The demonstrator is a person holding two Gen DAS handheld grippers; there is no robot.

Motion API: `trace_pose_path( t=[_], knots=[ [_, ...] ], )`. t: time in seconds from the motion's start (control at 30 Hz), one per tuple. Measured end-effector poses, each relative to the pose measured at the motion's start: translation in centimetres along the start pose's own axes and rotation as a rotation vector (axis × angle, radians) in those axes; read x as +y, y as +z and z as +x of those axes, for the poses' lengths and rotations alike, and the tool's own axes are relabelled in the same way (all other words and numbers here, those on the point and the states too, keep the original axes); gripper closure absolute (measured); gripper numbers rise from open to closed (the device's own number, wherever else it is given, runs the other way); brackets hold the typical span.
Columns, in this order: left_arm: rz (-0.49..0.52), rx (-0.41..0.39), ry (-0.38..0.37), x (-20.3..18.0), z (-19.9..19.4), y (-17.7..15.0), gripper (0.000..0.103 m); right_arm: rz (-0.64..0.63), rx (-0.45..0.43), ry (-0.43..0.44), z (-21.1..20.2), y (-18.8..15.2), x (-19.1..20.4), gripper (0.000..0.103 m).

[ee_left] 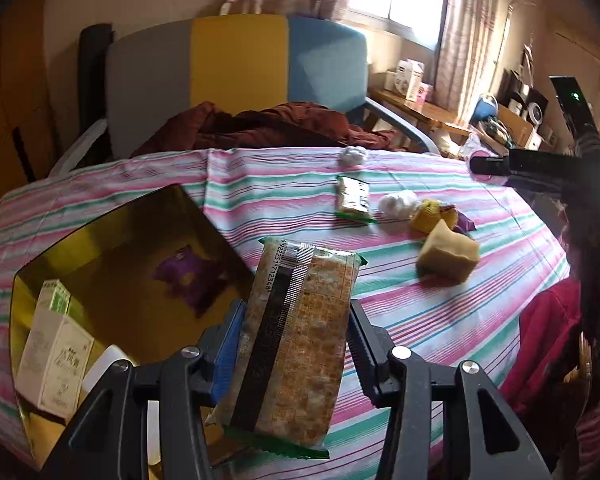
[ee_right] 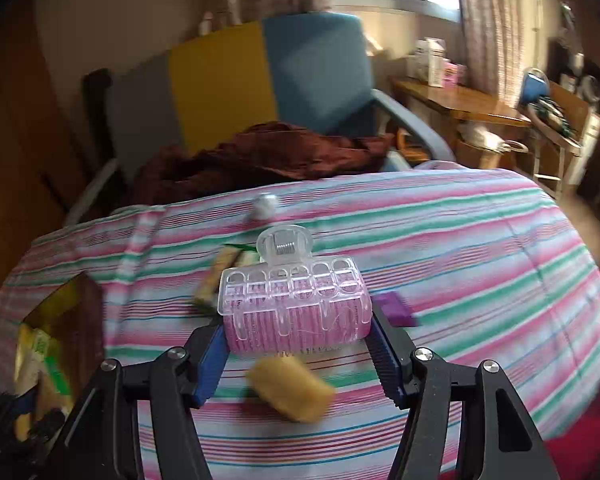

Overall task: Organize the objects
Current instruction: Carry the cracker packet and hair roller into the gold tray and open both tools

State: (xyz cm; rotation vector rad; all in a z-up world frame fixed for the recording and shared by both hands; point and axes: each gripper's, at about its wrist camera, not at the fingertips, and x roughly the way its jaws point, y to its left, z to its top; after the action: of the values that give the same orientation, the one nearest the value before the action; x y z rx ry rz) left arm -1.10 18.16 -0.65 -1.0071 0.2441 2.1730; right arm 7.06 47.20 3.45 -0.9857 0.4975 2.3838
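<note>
Striped-cloth bench (ee_left: 440,320), armchair (ee_left: 236,80) behind; your left gripper (ee_left: 296,344) clamps a snack packet (ee_left: 300,340), right gripper (ee_right: 300,344) a pink hair roller (ee_right: 296,304).

Barcode digits 6922251712348 printed on snack packet (ee_left: 296,340), white carton (ee_left: 56,364) with print too blurred to read

Pink/green/white striped cloth (ee_left: 440,312), gold box (ee_left: 112,240), pink roller (ee_right: 296,316), yellow sponge (ee_left: 448,254).

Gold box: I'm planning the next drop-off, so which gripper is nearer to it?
Left. The left gripper hangs beside the gold box, holding the cracker pack; the right gripper is further right.
</note>
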Motion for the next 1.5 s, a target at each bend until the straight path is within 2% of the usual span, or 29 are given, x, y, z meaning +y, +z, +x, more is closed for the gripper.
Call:
trace_pose_path(
  t=[0.23, 0.43, 0.6, 0.87, 1.03, 1.1, 1.13, 1.17, 1.2, 1.3, 1.43, 1.5],
  knots=[
    [-0.174, -0.033, 0.008, 6.1, -2.6, -0.1, 0.053, -0.105, 0.036, 0.182, -0.1, -2.2, 8.6, 0.039],
    [-0.313, -0.082, 0.077, 12.2, -5.8, -1.6, 0.053, -0.237, 0.101, 0.323, 0.4, -5.2, 15.9, 0.039],
    [-0.378, -0.089, 0.112, 15.4, -6.6, -3.1, 0.053, -0.323, 0.158, 0.385, 1.4, -7.2, 20.2, 0.039],
    [-0.404, -0.072, 0.073, 16.0, -5.2, -3.2, 0.053, -0.400, 0.207, 0.409, 3.4, -7.2, 24.2, 0.039],
    [-0.386, -0.068, 0.055, 15.3, -4.2, -2.2, 0.053, -0.392, 0.194, 0.405, 5.4, -4.4, 27.0, 0.039],
    [-0.375, -0.067, 0.056, 15.0, -3.8, -1.7, 0.053, -0.380, 0.168, 0.405, 5.9, -3.1, 27.9, 0.035],
    [-0.376, -0.065, 0.052, 15.0, -3.5, -1.5, 0.053, -0.364, 0.144, 0.402, 6.2, -2.1, 28.3, 0.024],
    [-0.381, -0.063, 0.050, 15.0, -3.1, -1.2, 0.053, -0.352, 0.126, 0.393, 6.3, -1.6, 28.5, 0.008],
    [-0.386, -0.058, 0.050, 15.0, -2.8, -1.1, 0.053, -0.339, 0.110, 0.383, 6.4, -1.1, 28.5, 0.004],
    [-0.429, -0.011, 0.060, 15.5, -0.9, -0.7, 0.053, -0.315, 0.094, 0.386, 6.1, -0.6, 28.3, 0.004],
    [-0.508, 0.036, 0.053, 16.2, 1.4, -0.2, 0.045, -0.297, 0.123, 0.372, 5.9, -1.9, 26.9, 0.004],
    [-0.516, 0.037, 0.046, 16.2, 1.6, -0.1, 0.039, -0.285, 0.136, 0.361, 5.7, -2.9, 25.9, 0.004]
  ],
)
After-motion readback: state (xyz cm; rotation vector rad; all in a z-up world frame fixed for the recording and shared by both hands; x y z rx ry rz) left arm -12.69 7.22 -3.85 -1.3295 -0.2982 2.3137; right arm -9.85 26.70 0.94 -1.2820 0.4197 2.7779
